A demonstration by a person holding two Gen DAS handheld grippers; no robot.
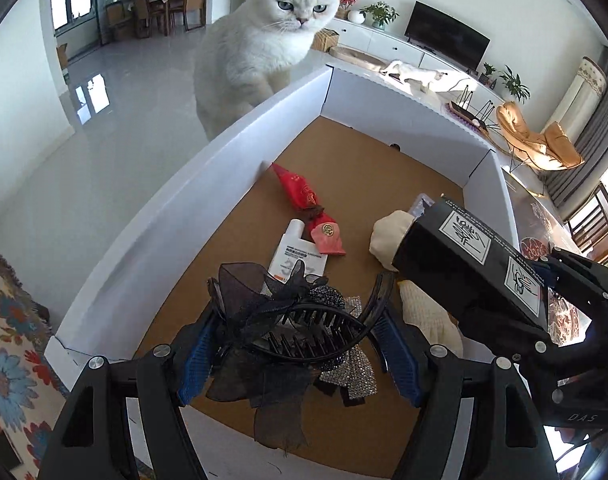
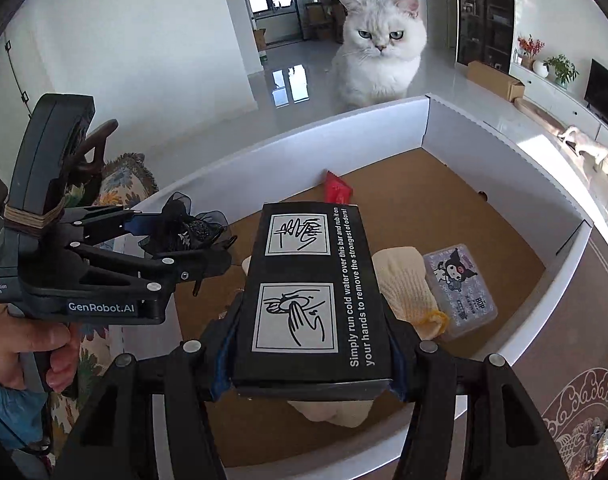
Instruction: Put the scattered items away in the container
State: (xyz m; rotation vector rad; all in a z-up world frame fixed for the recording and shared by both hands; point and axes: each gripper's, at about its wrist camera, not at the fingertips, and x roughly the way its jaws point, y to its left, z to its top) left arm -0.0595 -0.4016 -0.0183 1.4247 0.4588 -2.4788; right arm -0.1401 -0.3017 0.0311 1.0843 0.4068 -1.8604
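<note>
- A large open cardboard box, white on its walls and plain brown on its floor, is seen from both wrist views; both grippers are held above its interior.
- A white cat is seated on the glossy floor just behind the box's far wall and is shown in both views.
- Only in the right wrist view is the person's left hand seen, wrapped round the left gripper's handle, and a clear plastic case printed with a cartoon figure is shown in full on the box floor beside a cream knitted cloth.
- Only in the left wrist view are a red fabric pouch and a white tube seen touching each other on the box floor, along with a rhinestone bow lying under the held clip.
- The right gripper is clamped on a flat black rectangular box printed with white hand-washing diagrams; the box is gripped by its long sides and juts forward over the cream cloth.
- The left gripper is closed on a black toothed hair claw clip trimmed with sheer black ribbon; the clip spans the gap between the blue pads, above the box floor.
</note>
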